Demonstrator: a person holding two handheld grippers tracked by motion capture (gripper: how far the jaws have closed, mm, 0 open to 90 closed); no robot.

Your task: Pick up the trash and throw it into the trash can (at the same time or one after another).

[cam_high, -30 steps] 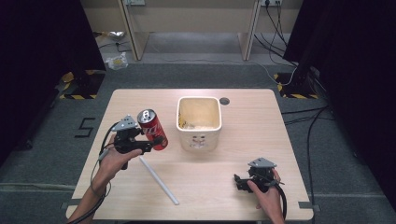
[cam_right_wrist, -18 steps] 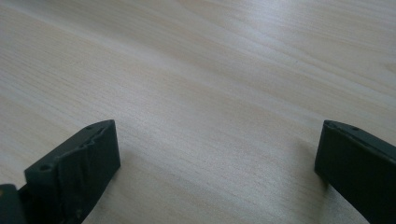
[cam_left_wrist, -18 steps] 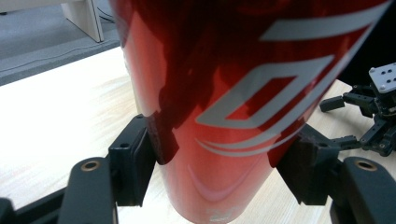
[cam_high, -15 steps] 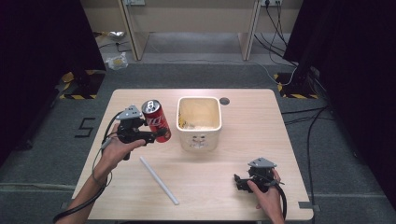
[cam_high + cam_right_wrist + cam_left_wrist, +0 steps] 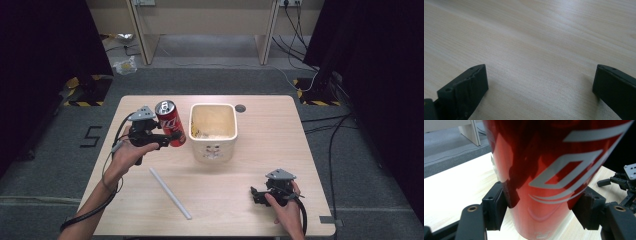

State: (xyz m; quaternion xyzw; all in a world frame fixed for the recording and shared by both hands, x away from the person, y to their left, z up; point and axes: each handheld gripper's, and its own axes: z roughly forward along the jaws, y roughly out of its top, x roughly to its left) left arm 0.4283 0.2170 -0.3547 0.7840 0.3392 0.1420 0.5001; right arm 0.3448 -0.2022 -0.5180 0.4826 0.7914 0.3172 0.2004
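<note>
Left gripper (image 5: 169, 135): the person's left hand holds it up over the left part of the table. Its two black jaws squeeze the red can from both sides.
Red can (image 5: 170, 122): it is lifted off the table and leans a little. Its silver top points up and away from the person. It is just beside the tub, on the tub's left, and not touching it. In the left gripper view the can (image 5: 549, 170) is very big and shiny, with grey lines on it, and a black pad presses on each side.
Right gripper (image 5: 257, 194): the person's right hand holds it low near the front right corner of the table. It points toward the left. In the right gripper view the two jaws stand wide apart with nothing between them, just bare wood.
Tub (image 5: 214, 150): a cream square tub stands in the middle of the table. Its top is open. There are a few small bits inside, too small to tell what.
White stick (image 5: 170, 192): a long thin white stick lies flat on the table, in front of the tub and between the two hands. Nothing touches it.
Table (image 5: 270, 130): light wood, with a small dark round hole near the far edge.
</note>
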